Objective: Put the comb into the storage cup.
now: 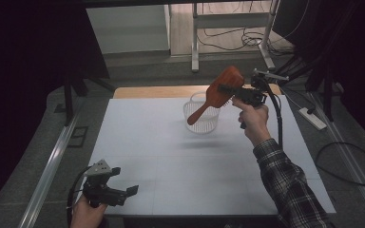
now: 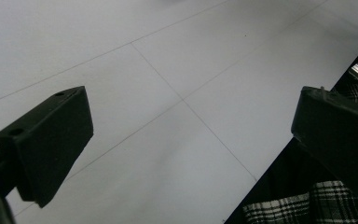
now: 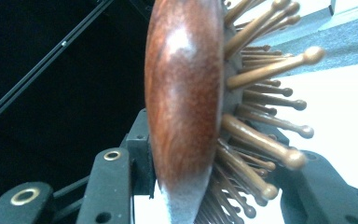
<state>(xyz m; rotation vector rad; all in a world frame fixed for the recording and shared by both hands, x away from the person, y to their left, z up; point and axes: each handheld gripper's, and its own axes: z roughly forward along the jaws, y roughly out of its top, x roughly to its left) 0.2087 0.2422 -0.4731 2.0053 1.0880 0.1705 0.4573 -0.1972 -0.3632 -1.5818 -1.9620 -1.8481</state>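
Resting low by the near tabletop [image 1: 171,180] edge, left claw [image 1: 123,183] is gaping empty; right claw [image 1: 233,92] is clamping brush [image 1: 223,85], handle slanting down over basket [image 1: 200,121]

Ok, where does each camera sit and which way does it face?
High view: above the near table edge, looking forward and down; both forearms, left gripper, right gripper holding the hairbrush over the basket.
Left gripper view: between open jaws, onto the table; plaid sleeve.
Right gripper view: along jaws clamping the hairbrush.
Shared: hairbrush, table.
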